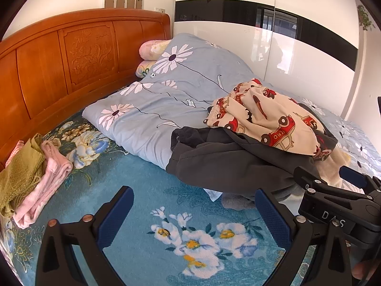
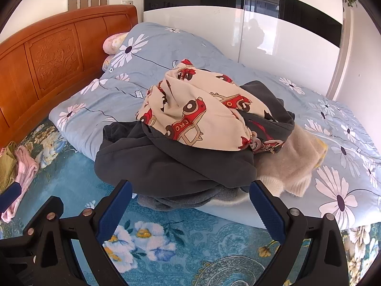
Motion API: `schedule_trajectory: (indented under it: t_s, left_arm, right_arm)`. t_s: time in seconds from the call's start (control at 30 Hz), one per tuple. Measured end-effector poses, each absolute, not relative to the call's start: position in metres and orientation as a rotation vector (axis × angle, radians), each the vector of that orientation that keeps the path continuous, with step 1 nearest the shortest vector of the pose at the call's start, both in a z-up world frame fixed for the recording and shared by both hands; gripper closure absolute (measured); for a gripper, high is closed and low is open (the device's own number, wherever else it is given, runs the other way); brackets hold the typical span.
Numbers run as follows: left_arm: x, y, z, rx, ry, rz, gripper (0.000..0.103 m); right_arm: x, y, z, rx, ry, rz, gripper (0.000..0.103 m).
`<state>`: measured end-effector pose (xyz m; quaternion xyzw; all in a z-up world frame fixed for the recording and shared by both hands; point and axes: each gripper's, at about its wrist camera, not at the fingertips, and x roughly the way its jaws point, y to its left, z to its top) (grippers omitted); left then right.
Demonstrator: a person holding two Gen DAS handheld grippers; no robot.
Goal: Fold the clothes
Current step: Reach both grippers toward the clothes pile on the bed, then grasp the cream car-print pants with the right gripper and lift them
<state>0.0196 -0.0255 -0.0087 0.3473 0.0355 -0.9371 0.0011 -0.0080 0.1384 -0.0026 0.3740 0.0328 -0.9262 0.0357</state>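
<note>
clearly both claws, the left gripper point(image 1: 194, 217) and right gripper point(image 2: 190, 205), hang wide and empty near the clothes pile point(image 2: 190, 138), heaped on the quilt point(image 2: 152, 52), ready to pick; two folded pieces point(image 1: 35, 178) sit far left.

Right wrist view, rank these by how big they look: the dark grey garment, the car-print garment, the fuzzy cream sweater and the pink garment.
1. Dark grey garment, largest.
2. Car-print garment, close behind.
3. Fuzzy cream sweater, partly buried, so its true extent is unsure.
4. Pink garment, smallest, though it lies at the distorted edge of the fisheye.
</note>
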Motion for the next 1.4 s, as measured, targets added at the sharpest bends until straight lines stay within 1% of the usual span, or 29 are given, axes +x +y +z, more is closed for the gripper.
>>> schedule_trajectory:
  t_s: [0.23, 0.43, 0.63, 0.7, 0.87, 0.97, 1.0, 1.03, 1.07, 1.1, 1.13, 1.17, 1.2, 1.23, 1.27, 1.33, 1.4]
  left_arm:
    - [0.018, -0.027, -0.011, 1.101, 0.111, -2.946, 0.000]
    - [0.027, -0.043, -0.019, 1.175, 0.169, -2.950, 0.000]
    - [0.065, -0.080, -0.034, 1.147, 0.213, -2.902, 0.000]
    - [0.075, -0.091, -0.038, 1.145, 0.237, -2.881, 0.000]
    - [0.082, -0.115, -0.040, 1.189, 0.311, -2.870, 0.000]
    - [0.088, -0.124, -0.033, 1.158, 0.304, -2.882, 0.000]
    - [0.089, -0.127, -0.031, 1.144, 0.291, -2.881, 0.000]
    - [0.091, -0.129, -0.029, 1.136, 0.282, -2.881, 0.000]
    - [0.092, -0.132, -0.027, 1.135, 0.285, -2.879, 0.000]
    - [0.093, -0.135, -0.026, 1.137, 0.295, -2.877, 0.000]
    - [0.095, -0.138, -0.026, 1.139, 0.311, -2.871, 0.000]
    - [0.096, -0.141, -0.025, 1.140, 0.331, -2.862, 0.000]
    - [0.097, -0.145, -0.025, 1.140, 0.359, -2.855, 0.000]
    - [0.098, -0.148, -0.025, 1.141, 0.390, -2.848, 0.000]
    - [0.098, -0.151, -0.025, 1.147, 0.409, -2.840, 0.000]
    - [0.099, -0.155, -0.025, 1.160, 0.431, -2.830, 0.000]
    - [0.101, -0.158, -0.023, 1.161, 0.443, -2.839, 0.000]
  right_arm:
    - [-0.009, 0.137, -0.005, 1.157, 0.106, -2.841, 0.004]
    - [-0.020, 0.140, -0.006, 1.165, 0.081, -2.782, 0.004]
    - [-0.073, 0.144, 0.021, 0.965, 0.254, -2.889, 0.004]
    - [-0.097, 0.135, 0.026, 0.938, 0.348, -2.887, 0.004]
    - [-0.160, 0.103, 0.010, 1.054, 0.479, -2.793, 0.004]
    - [-0.180, 0.088, -0.007, 1.162, 0.457, -2.730, 0.004]
    - [-0.182, 0.081, -0.013, 1.185, 0.488, -2.719, 0.006]
    - [-0.182, 0.075, -0.018, 1.205, 0.527, -2.718, 0.010]
    - [-0.182, 0.072, -0.020, 1.213, 0.558, -2.735, 0.024]
    - [-0.183, 0.072, -0.020, 1.220, 0.568, -2.760, 0.045]
    - [-0.184, 0.072, -0.020, 1.227, 0.572, -2.785, 0.056]
    - [-0.186, 0.078, -0.017, 1.247, 0.534, -2.804, 0.073]
    - [-0.188, 0.083, -0.014, 1.267, 0.492, -2.820, 0.080]
    - [-0.190, 0.089, -0.009, 1.282, 0.423, -2.817, 0.084]
    - [-0.190, 0.093, -0.001, 1.284, 0.374, -2.819, 0.093]
    - [-0.187, 0.101, 0.015, 1.263, 0.292, -2.823, 0.094]
    - [-0.179, 0.102, 0.040, 1.184, 0.243, -2.843, 0.096]
